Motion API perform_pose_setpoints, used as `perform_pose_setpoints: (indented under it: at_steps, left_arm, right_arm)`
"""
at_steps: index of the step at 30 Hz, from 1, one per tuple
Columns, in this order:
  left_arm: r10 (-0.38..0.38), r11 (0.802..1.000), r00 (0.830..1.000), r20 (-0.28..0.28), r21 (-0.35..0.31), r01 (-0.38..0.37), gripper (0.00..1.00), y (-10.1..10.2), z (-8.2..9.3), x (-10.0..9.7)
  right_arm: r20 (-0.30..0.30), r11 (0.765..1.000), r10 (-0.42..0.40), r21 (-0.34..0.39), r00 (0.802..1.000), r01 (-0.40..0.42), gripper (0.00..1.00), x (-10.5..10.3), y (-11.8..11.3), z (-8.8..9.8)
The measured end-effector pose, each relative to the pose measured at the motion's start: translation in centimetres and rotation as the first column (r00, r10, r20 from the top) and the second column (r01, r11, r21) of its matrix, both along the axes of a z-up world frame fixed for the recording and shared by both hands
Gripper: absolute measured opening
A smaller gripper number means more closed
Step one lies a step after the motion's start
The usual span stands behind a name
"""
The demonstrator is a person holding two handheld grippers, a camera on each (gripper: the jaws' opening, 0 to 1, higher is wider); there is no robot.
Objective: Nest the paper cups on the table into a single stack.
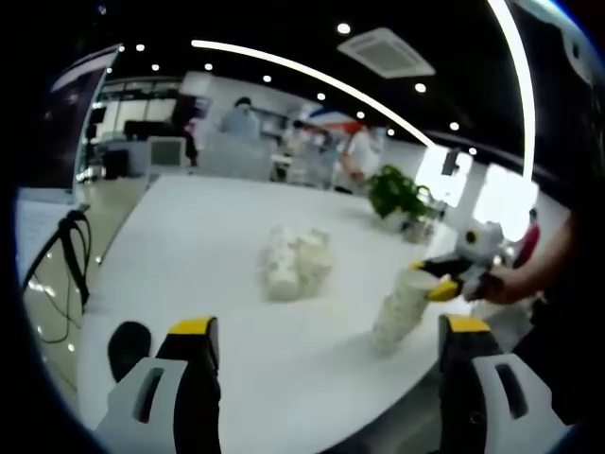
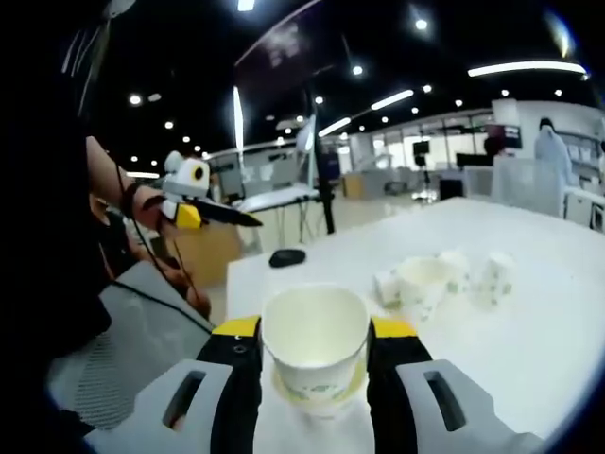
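The right tool (image 2: pixel 313 352) clamps the top cup (image 2: pixel 315 342) onto the stack (image 1: pixel 402 312), seating it; beside the stack, the left tool (image 1: pixel 326 345) is wide open, empty.

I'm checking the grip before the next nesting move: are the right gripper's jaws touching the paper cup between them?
Touching. In the right gripper view, the right gripper has both yellow-tipped jaws pressed against the sides of the paper cup, with no gap on either side.

Stack of paper cups (image 2: pixel 315 352) between the right gripper (image 2: pixel 315 364) jaws, loose cups (image 2: pixel 442 279) ahead to the right on the table (image 2: pixel 548 331).
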State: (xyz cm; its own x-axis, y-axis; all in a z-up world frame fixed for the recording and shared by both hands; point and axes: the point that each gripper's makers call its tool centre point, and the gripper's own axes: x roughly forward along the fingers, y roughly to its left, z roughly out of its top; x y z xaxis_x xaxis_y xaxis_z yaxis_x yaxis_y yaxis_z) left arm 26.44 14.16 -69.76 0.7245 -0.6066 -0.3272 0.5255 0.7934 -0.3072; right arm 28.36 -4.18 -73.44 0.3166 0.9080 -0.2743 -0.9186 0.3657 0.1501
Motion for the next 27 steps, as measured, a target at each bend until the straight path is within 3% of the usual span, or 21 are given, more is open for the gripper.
perform_pose_setpoints:
  at_steps: [11,27]
  left_arm:
    - [0.014,1.000,1.000,-0.003,-0.004,-0.014,0.97,0.5,-0.2,-0.1]
    - [0.018,1.000,1.000,-0.003,-0.007,-0.018,0.96,0.7,-0.2,-0.4]
  right_arm:
    - [-0.014,0.999,0.008,-0.037,1.000,-0.009,0.42,-0.4,0.3,-1.7]
    - [-0.038,0.998,0.016,-0.061,0.999,-0.019,0.50,-0.8,0.0,-2.6]
